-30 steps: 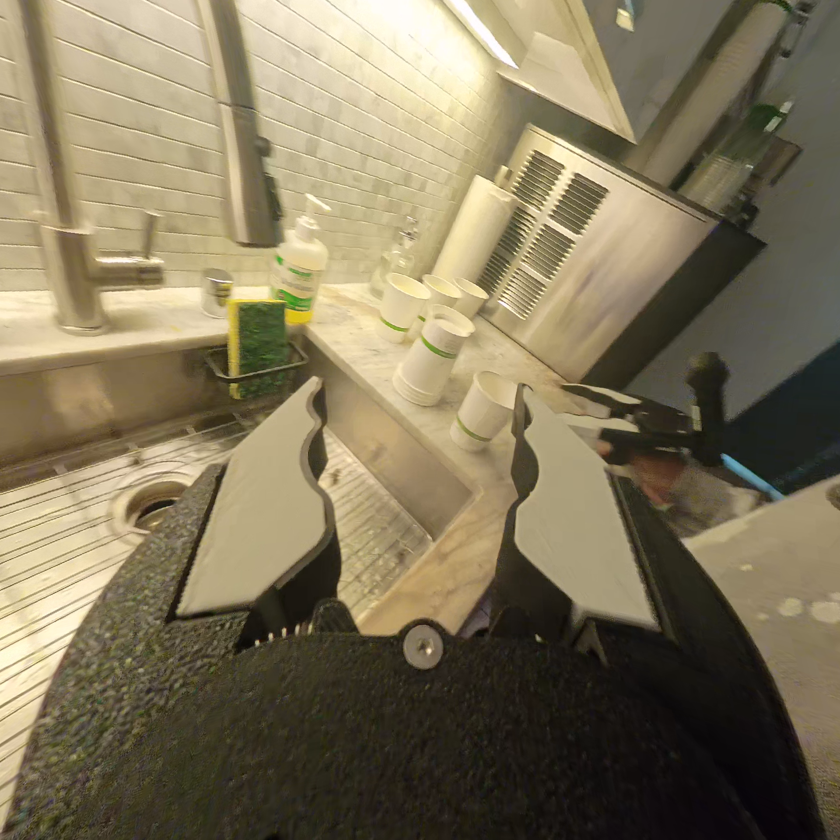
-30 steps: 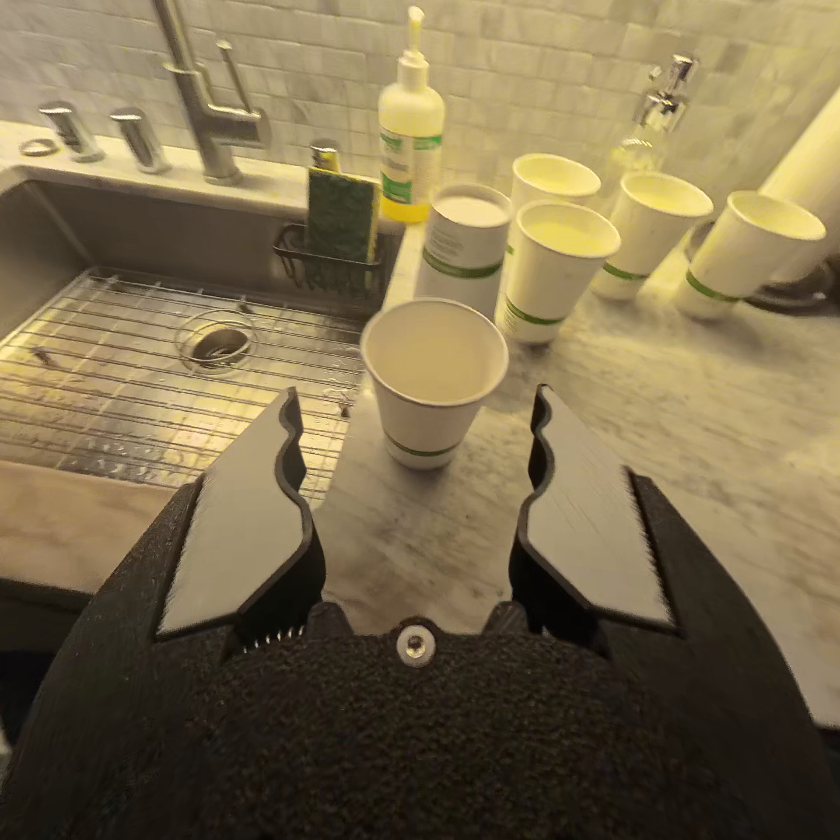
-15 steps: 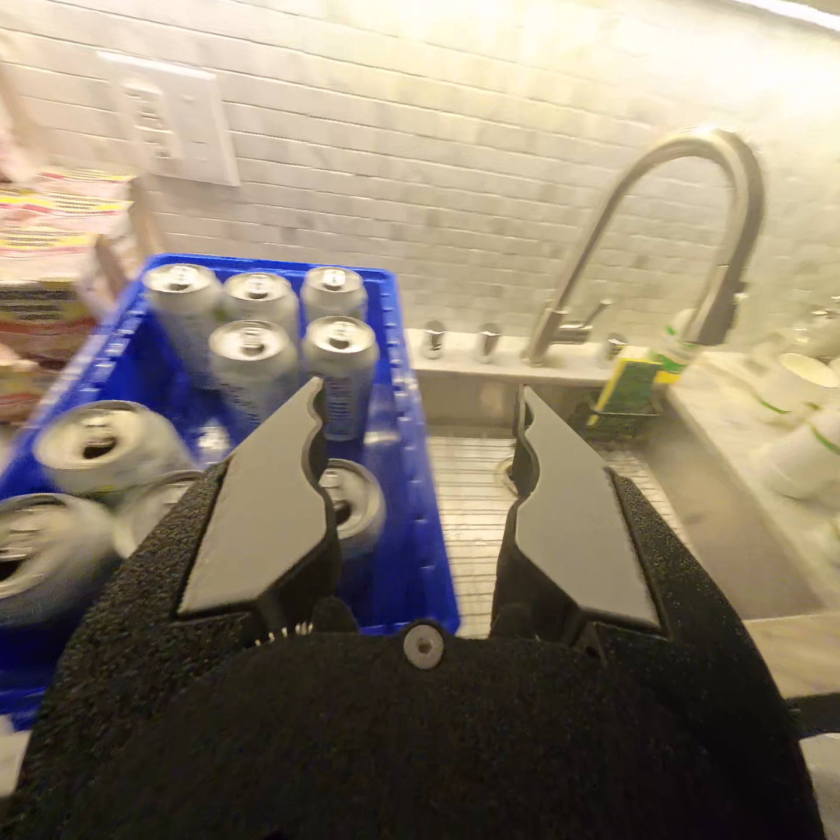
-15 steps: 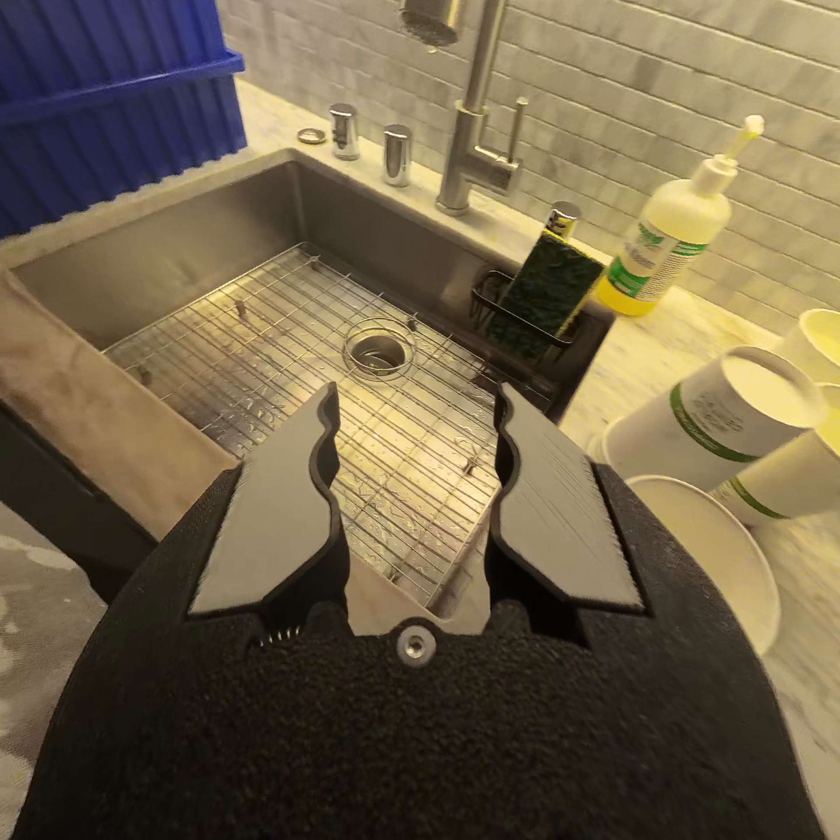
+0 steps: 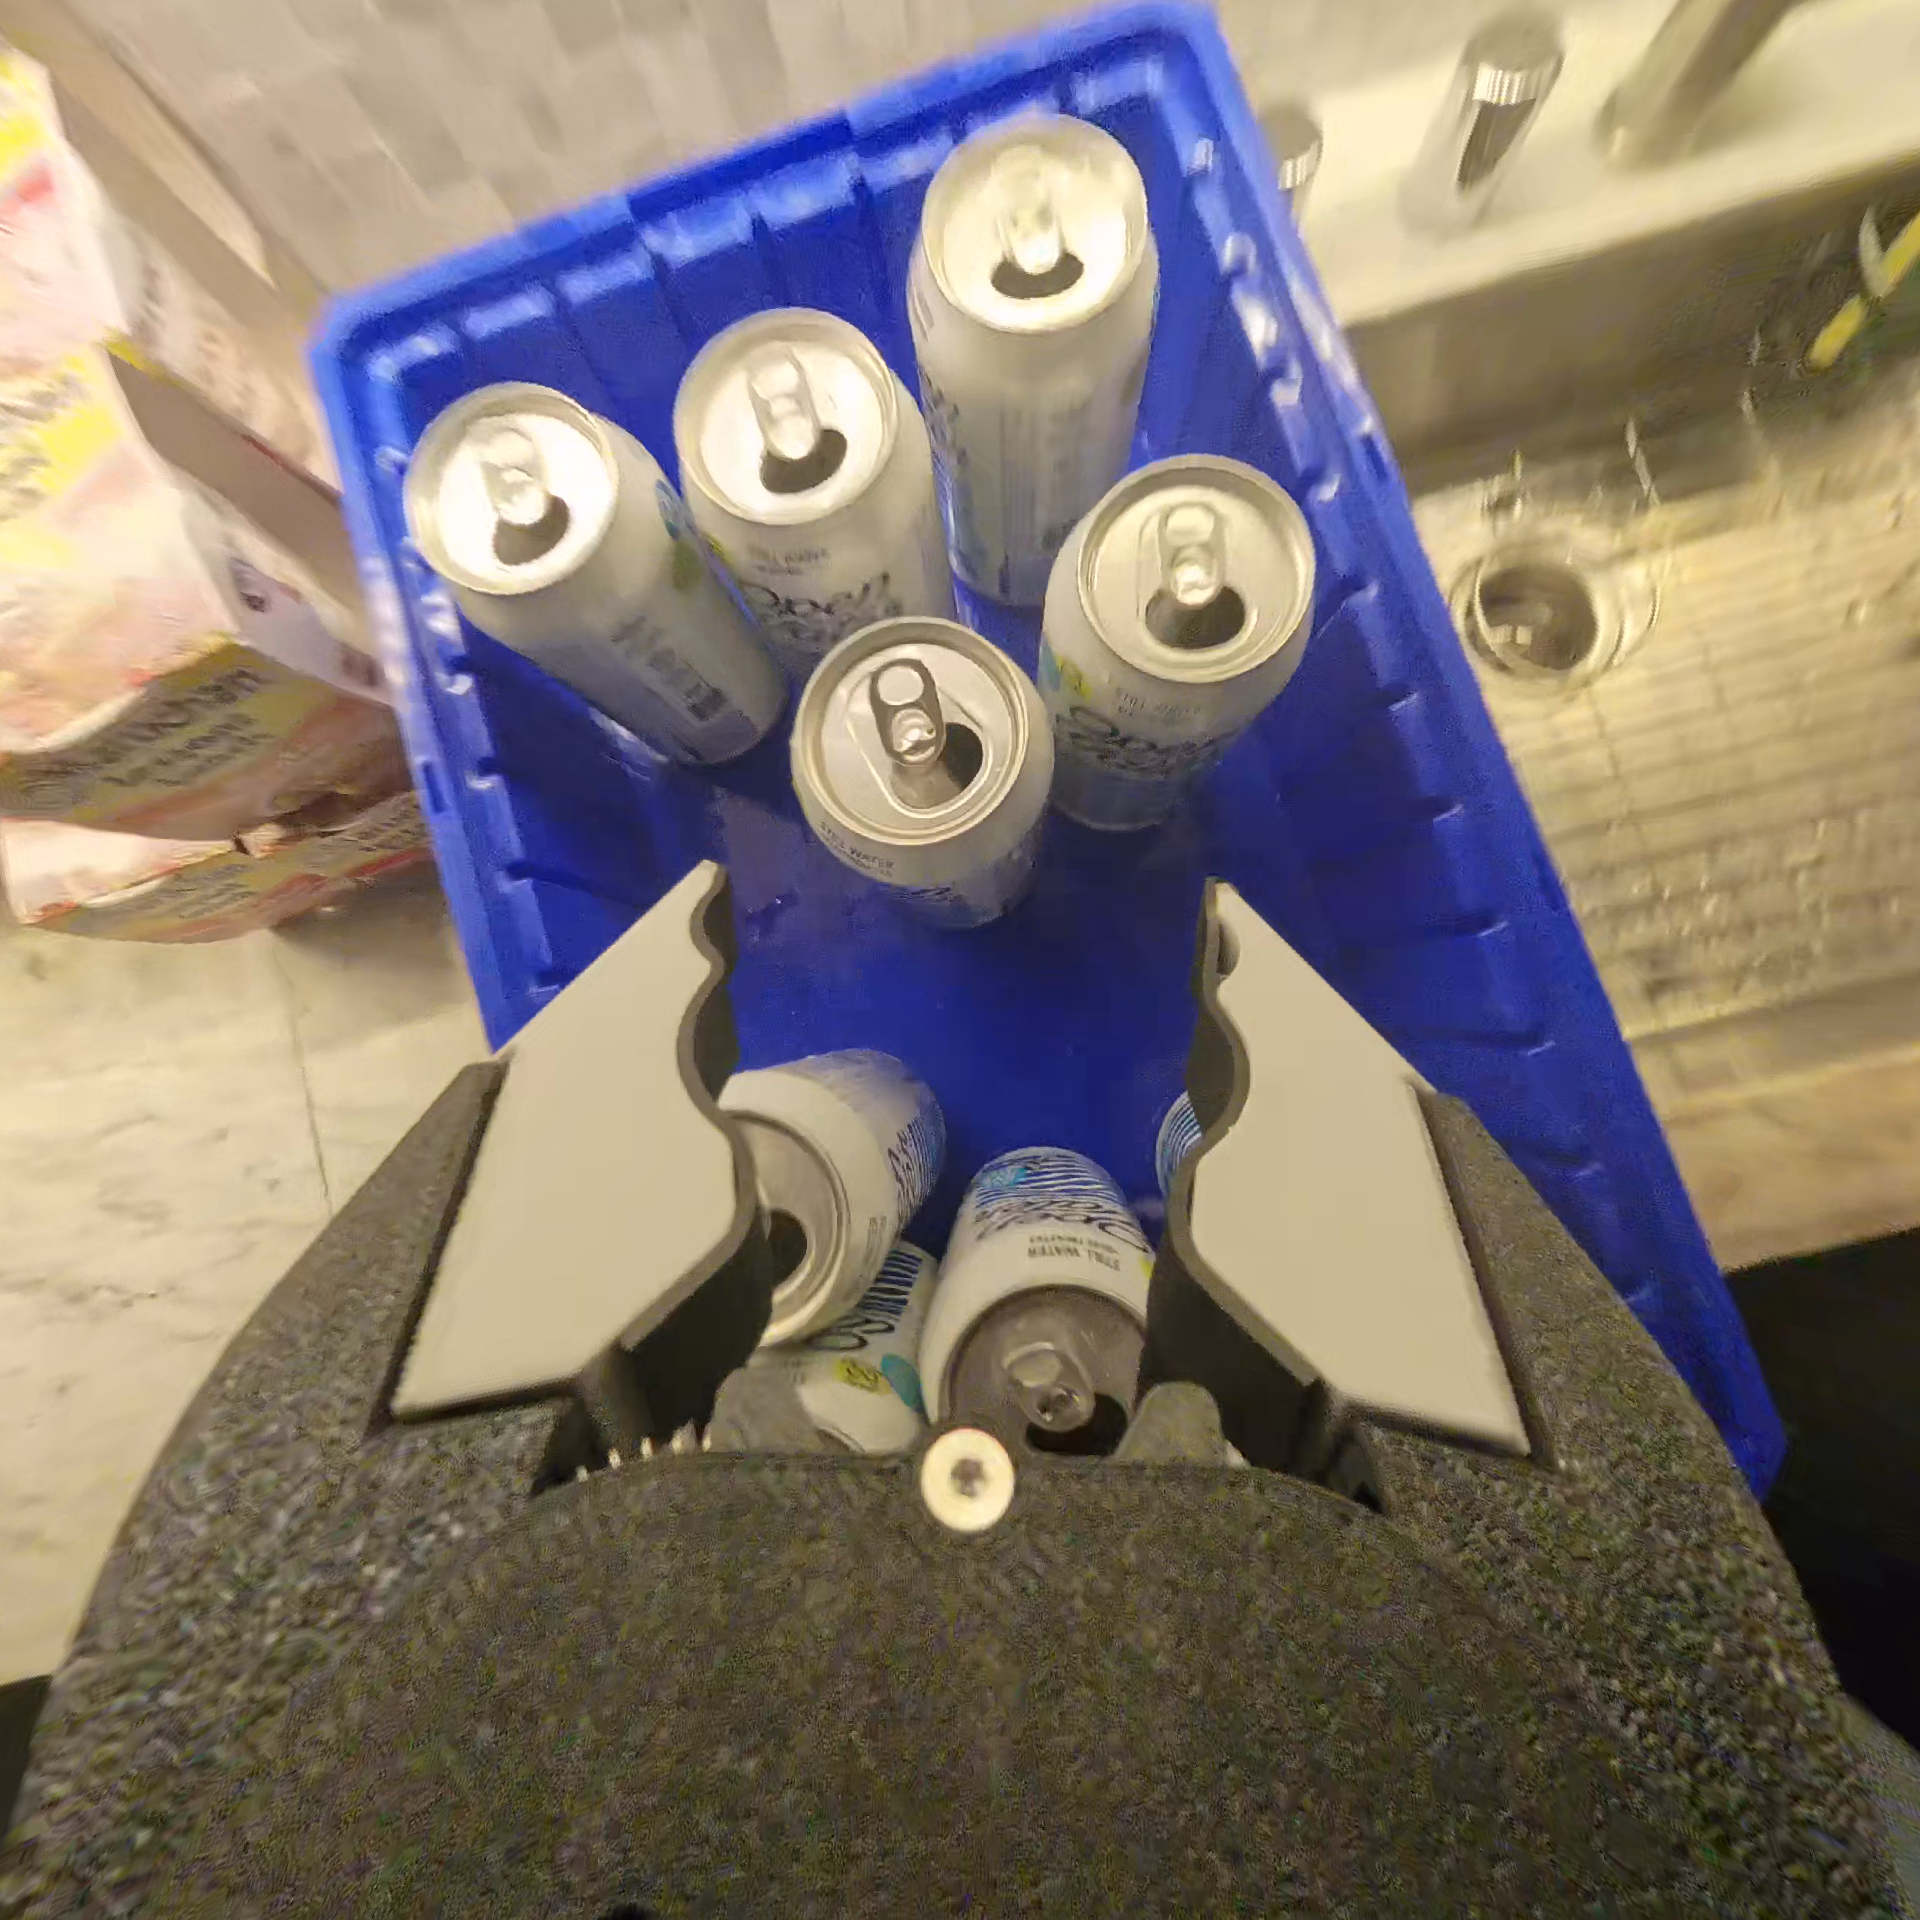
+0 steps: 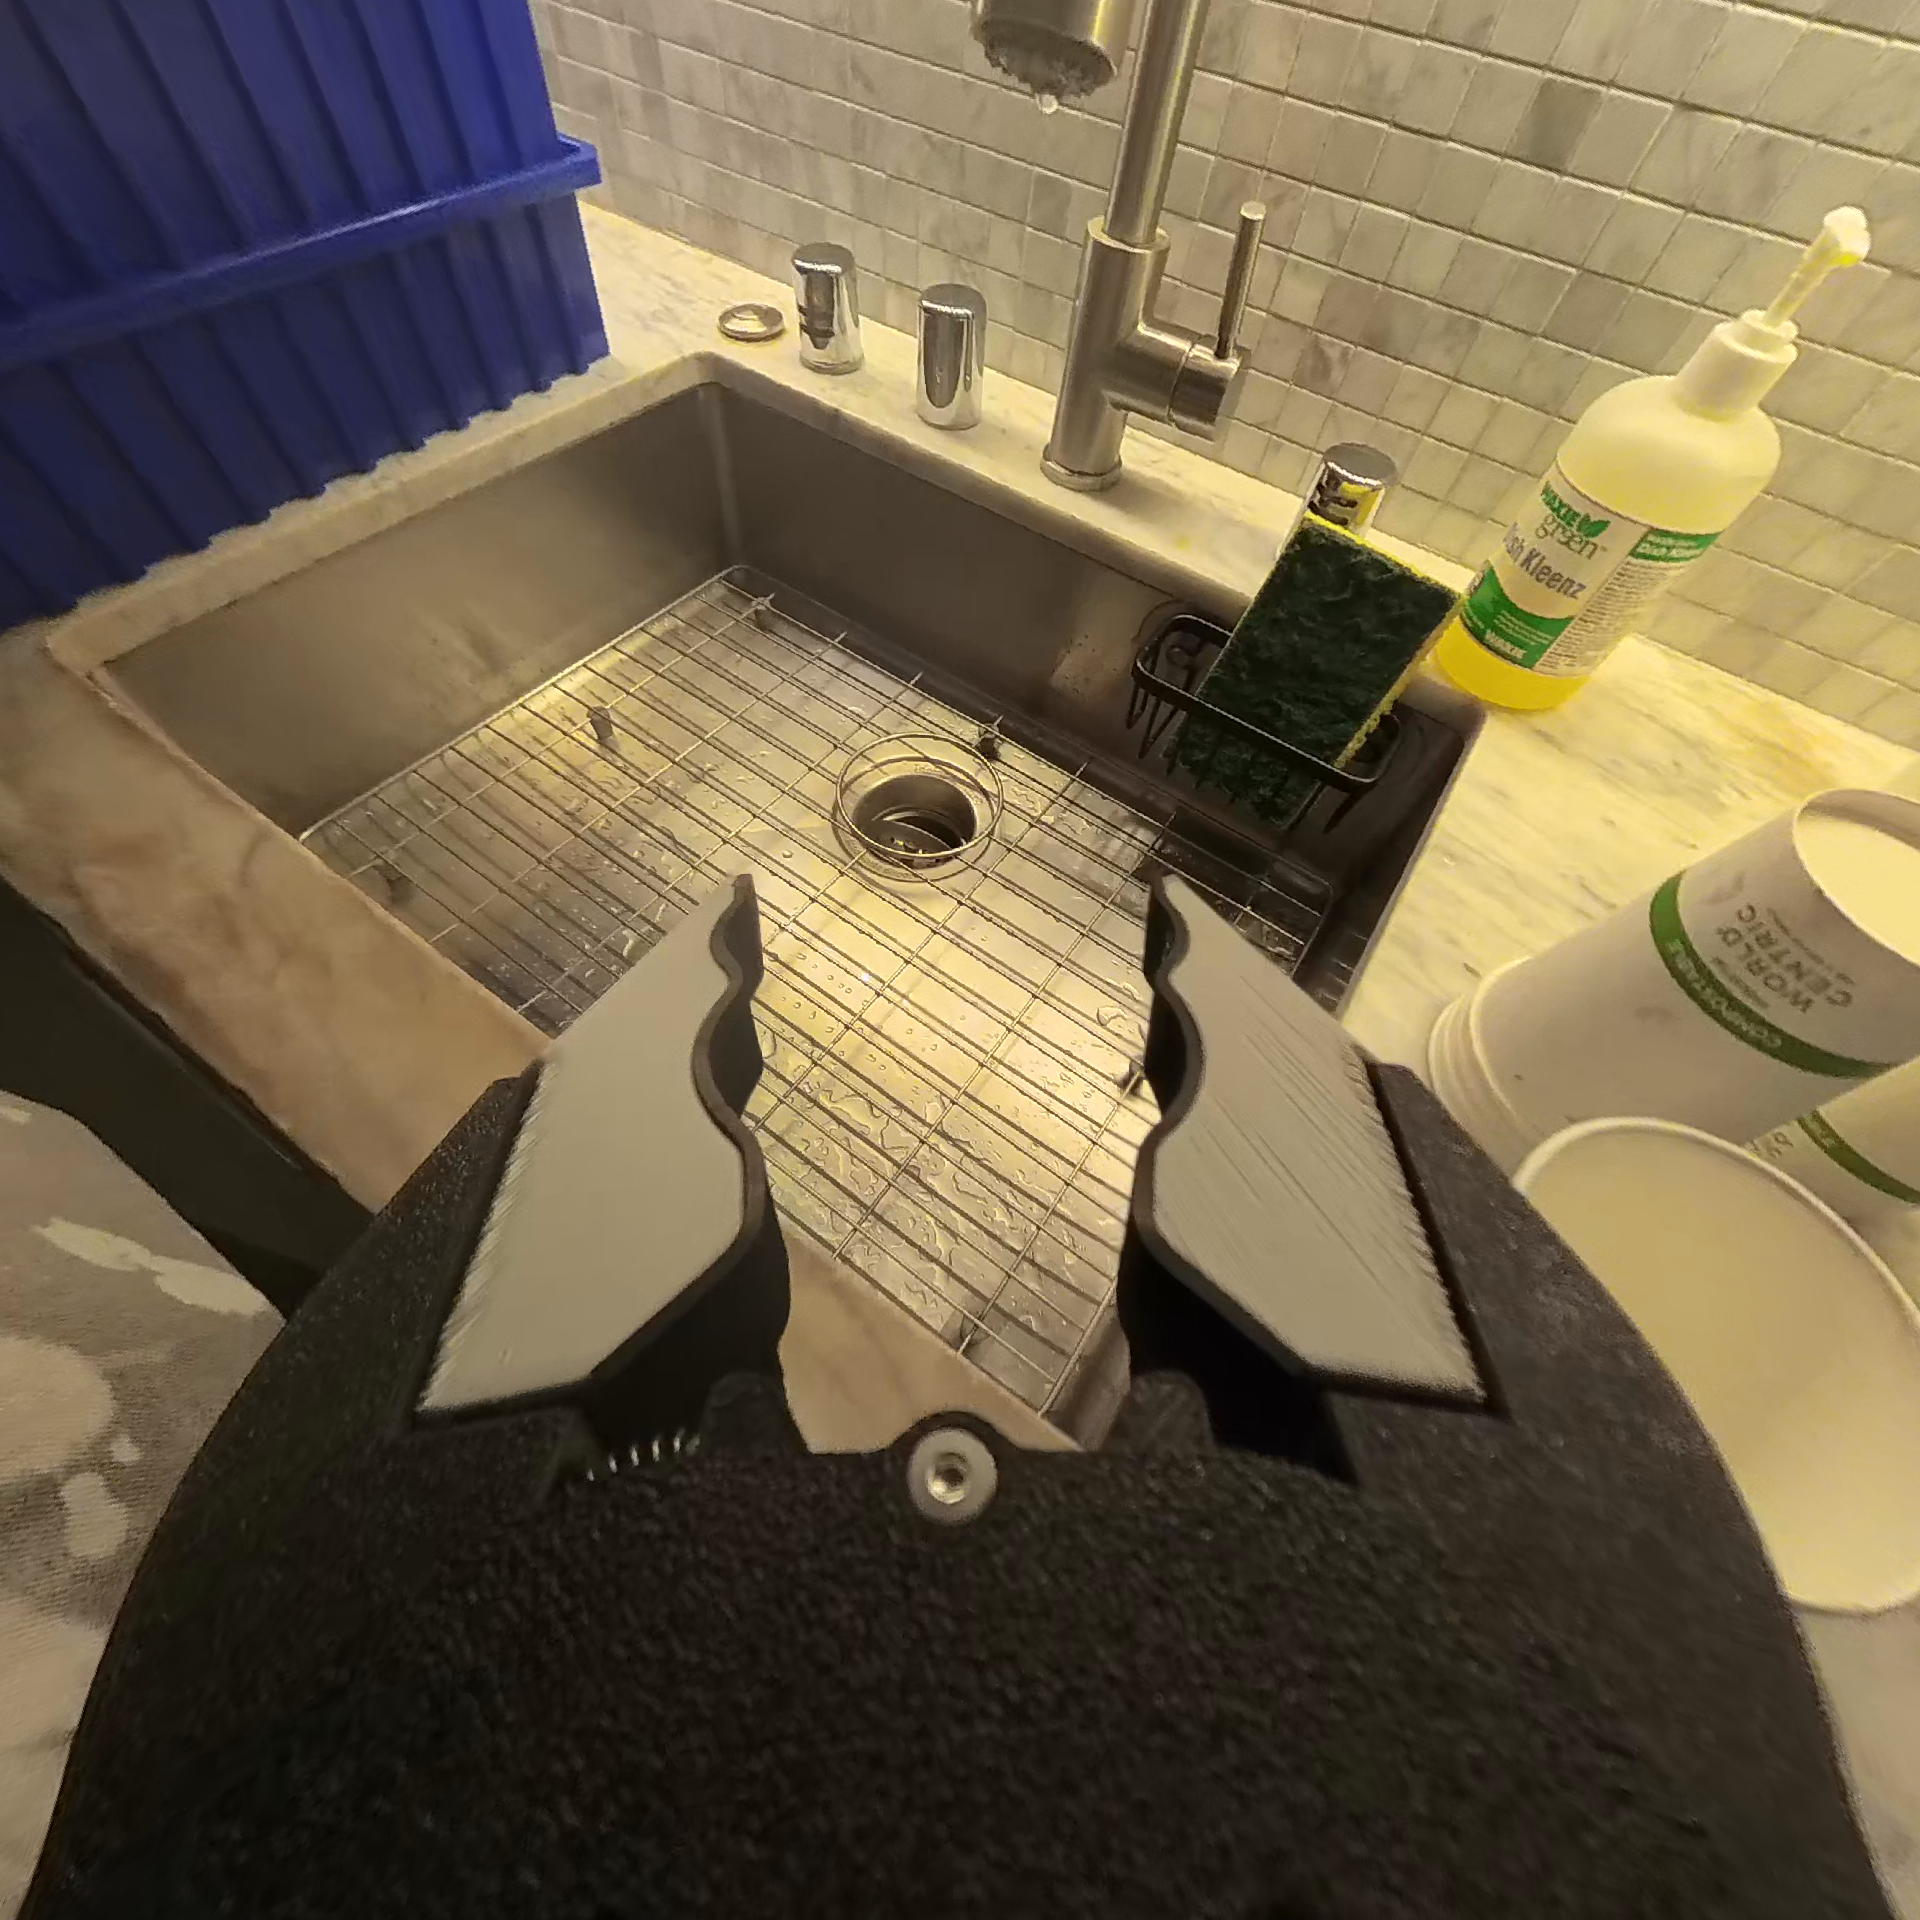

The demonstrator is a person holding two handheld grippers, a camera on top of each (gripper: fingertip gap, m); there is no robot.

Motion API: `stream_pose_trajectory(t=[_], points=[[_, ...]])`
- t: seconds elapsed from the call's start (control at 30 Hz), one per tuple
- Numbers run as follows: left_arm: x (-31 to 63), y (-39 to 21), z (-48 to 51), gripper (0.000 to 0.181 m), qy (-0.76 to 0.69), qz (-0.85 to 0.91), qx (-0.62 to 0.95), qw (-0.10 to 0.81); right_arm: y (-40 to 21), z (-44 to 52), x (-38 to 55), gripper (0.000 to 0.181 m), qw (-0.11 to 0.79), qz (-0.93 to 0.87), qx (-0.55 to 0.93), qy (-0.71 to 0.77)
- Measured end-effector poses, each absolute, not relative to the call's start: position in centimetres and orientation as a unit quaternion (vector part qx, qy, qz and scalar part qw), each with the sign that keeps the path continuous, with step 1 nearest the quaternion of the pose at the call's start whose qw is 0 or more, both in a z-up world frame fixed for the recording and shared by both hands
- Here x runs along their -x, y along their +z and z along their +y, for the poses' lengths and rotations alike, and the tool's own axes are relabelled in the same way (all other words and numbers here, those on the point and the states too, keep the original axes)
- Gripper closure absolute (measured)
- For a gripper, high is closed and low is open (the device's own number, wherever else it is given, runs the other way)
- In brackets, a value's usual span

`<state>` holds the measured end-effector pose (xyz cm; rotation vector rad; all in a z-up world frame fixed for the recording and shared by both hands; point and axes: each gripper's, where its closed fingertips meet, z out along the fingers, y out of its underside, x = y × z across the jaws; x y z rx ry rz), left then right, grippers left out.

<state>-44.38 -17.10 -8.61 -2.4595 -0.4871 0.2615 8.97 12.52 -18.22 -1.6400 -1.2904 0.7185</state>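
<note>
Hovering over a blue crate [image 5: 1382, 831] of silver drink cans, the left tongs [image 5: 961, 997] hang spread wide with nothing between them. Nearest to their tips stands an upright can [image 5: 920, 748], its pull-tab opening showing, just beyond the two grey fingers [image 5: 613, 1143]. Four more cans stand behind it toward the crate's far wall, while three or so lie tipped on their sides at the near end, partly hidden under the tongs. The lying can [image 5: 1039, 1309] between the fingers points its opened top toward the camera.

Thin aluminium of this sort looks light, smooth and easily dented; whether any of them hold liquid cannot be told. A hold across the round body below the rim would likely sit best, since the walls seem slippery and would buckle under a hard squeeze.

The crate sits at the left edge of the sink, on a pale marbled surface [image 5: 156, 1143], with printed cardboard boxes [image 5: 125, 644] beside it.

The right tongs [image 6: 951, 935] are likewise parted and empty, held above the steel sink [image 6: 436, 623] and its wire grid [image 6: 935, 1039]. A faucet [image 6: 1132, 343] rises at the sink's far edge; a green sponge [image 6: 1320, 665] stands in a black caddy at the right corner, a soap bottle [image 6: 1621, 540] beside it. White paper cups [image 6: 1683, 1288] crowd the surface at the sink's right edge, close beside the right tongs.
</note>
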Motion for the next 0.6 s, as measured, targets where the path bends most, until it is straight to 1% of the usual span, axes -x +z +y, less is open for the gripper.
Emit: stream_pose_trajectory(t=[0.03,0.13,0.4,0.47,0.6], points=[[44.7,-9.7,-16.8,0.09,0.088,-0.18,0.939,0.28,-18.4,12.5,-9.2,0.108,0.45,-0.519,0.667,0.288],[46.0,-12.6,-16.3,0.089,0.076,-0.177,0.956,0.219,-18.9,12.3,-10.0,0.108,0.445,-0.511,0.68,0.281],[47.2,-16.1,-14.0,0.1,0.051,-0.165,0.969,0.176,-19.7,11.8,-10.7,0.107,0.436,-0.501,0.694,0.278],[47.3,-16.7,-14.0,0.101,0.054,-0.156,0.973,0.161,-19.7,11.9,-10.6,0.107,0.436,-0.503,0.693,0.276],[47.3,-16.9,-13.9,0.103,0.054,-0.149,0.974,0.162,-19.8,12.1,-10.3,0.107,0.435,-0.503,0.694,0.276]])
